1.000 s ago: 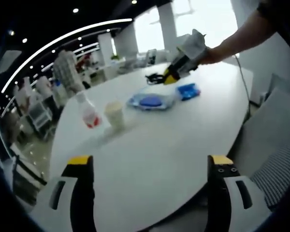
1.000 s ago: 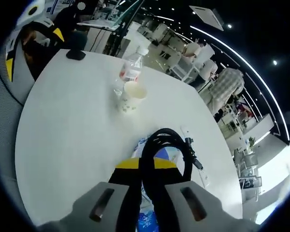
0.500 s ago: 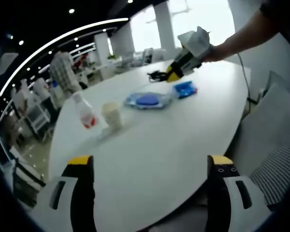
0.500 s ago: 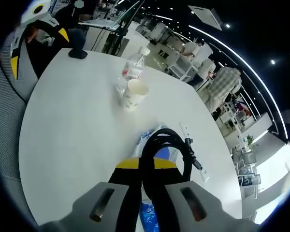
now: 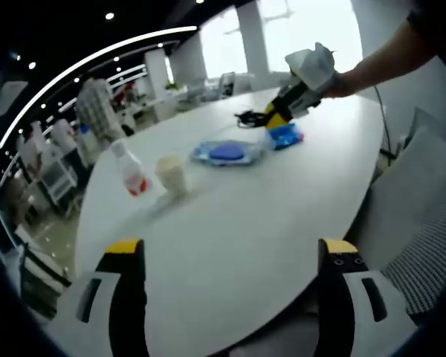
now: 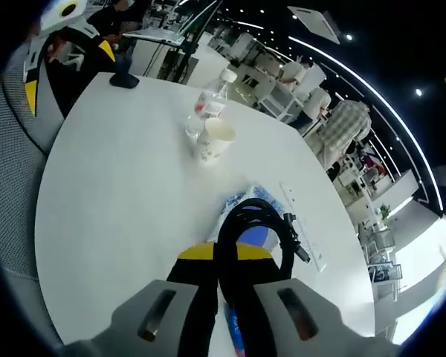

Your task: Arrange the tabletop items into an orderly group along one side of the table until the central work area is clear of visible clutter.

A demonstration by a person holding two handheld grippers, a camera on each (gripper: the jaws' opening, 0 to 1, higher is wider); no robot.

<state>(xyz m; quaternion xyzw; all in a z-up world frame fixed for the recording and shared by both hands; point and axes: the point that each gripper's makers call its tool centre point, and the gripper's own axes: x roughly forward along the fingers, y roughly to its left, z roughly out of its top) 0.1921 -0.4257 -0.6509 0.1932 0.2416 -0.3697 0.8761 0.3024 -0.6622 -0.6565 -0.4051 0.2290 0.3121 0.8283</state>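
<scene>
The black coiled cable [image 6: 254,230] is what your right gripper [image 6: 224,262] is grasping: in the right gripper view the yellow-tipped jaws are closed on the near side of the loop, and the coil rises ahead of them, with a plug end sticking out to its right. In the left gripper view the same right gripper [image 5: 276,120] comes in from the right, held by your hand [image 5: 316,74], and the cable [image 5: 251,117] hangs off its tip above the far side of the white surface [image 5: 245,223].

Just below that gripper tip in the left gripper view lies a small blue packet [image 5: 285,135], and beside it a clear wrapped package with a blue disc inside [image 5: 228,153]. In the right gripper view the wrapped package [image 6: 247,216] lies under and behind the cable loop.

Further along the surface, a paper cup [image 5: 171,175] stands upright with a clear plastic bottle [image 5: 128,168] with a red label just beside it. In the right gripper view the cup [image 6: 214,139] and bottle [image 6: 207,106] stand touching or nearly so, well apart from the package. A small dark object [image 6: 124,79] sits near the far edge there.

Your left gripper [image 5: 230,260] is released, its jaws spread wide over bare surface, holding nothing.
</scene>
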